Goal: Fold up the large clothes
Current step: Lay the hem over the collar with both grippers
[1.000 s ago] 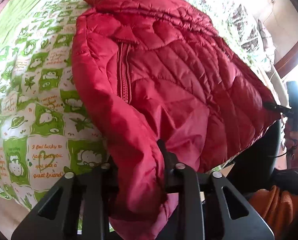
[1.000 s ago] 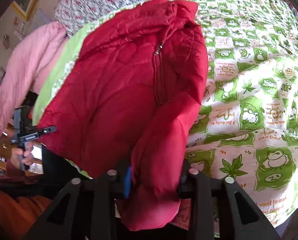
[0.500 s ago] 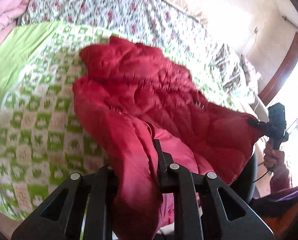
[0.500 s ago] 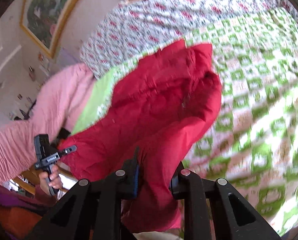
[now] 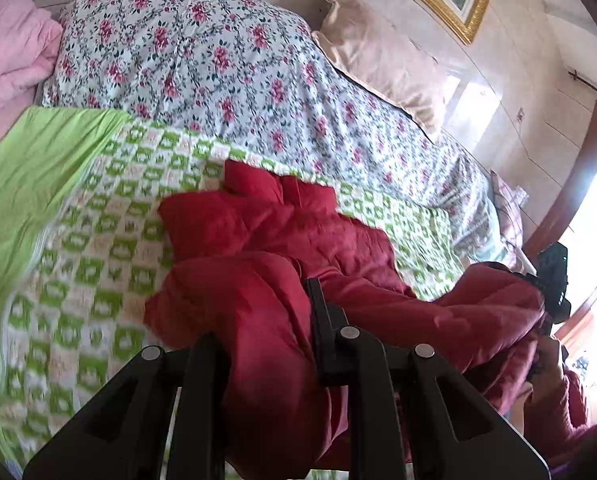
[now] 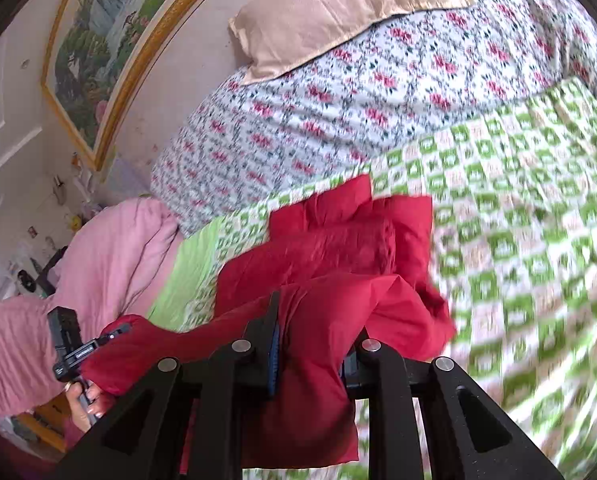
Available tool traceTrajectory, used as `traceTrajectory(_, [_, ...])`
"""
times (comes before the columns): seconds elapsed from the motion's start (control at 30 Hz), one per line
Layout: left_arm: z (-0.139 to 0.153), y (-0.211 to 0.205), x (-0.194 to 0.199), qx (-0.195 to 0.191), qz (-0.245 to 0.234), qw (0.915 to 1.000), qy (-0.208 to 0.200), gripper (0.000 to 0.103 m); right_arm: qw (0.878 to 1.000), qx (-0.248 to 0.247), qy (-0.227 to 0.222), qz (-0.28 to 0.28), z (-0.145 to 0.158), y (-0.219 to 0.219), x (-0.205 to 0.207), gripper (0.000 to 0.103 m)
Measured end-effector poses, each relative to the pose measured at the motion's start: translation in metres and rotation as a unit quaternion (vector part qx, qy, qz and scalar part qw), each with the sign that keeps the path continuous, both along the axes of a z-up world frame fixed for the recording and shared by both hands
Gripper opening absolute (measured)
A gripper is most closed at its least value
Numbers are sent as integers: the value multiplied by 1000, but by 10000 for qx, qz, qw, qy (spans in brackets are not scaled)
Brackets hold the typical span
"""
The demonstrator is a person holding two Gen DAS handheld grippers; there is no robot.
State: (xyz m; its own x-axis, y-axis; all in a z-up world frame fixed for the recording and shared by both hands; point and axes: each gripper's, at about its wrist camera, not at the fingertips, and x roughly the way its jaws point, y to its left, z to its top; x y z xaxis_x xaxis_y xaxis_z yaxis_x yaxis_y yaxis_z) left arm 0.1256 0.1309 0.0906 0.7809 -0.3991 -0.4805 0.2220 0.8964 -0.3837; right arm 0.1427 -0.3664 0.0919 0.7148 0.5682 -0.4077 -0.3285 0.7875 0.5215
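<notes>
Both grippers have lifted and tilted back since a second ago, so the red quilted puffer jacket (image 5: 282, 240), which then lay spread flat with its zipper showing, is now bunched and raised at its near edge, and the wall and headboard end of the bed have come into sight. Its far part rests on the green-and-white checked cartoon-print bedspread (image 5: 98, 248); the near part hangs between the two tools. The left gripper (image 5: 266, 320) is pinching a thick fold of the red fabric between its black fingers. The right gripper (image 6: 314, 332) likewise pinches a fold, with cloth draping down over its base. In the left wrist view the right gripper appears at the right edge, held in a hand (image 5: 548, 364), with jacket fabric bunched up against it. Beyond the bedspread lies a white quilt with a pink floral print (image 5: 202, 64), a beige satin pillow (image 5: 382, 52) against the wall, and a pink blanket (image 6: 110, 264) heaped at the side. A gold-framed landscape painting (image 6: 110, 36) hangs above.
</notes>
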Motion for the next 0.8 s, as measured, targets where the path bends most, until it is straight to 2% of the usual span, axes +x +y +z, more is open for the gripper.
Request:
traceTrajectory(0.1, [4, 1, 29, -24, 99, 9999, 61, 16, 9998, -114, -77, -127, 8, 7, 27, 19])
traceTrajectory(0.4, [-3, 11, 118, -146, 308, 9988, 361, 16, 9982, -192, 191, -539, 8, 19, 120, 19])
traceTrajectory(0.57, [-21, 19, 166, -155, 502, 9966, 642, 16, 9956, -72, 509, -787, -12, 16, 169, 19])
traceTrajectory(0.8, [-51, 22, 221, -226, 610, 9929, 995, 16, 9917, -89, 829, -983, -40, 15, 214, 20])
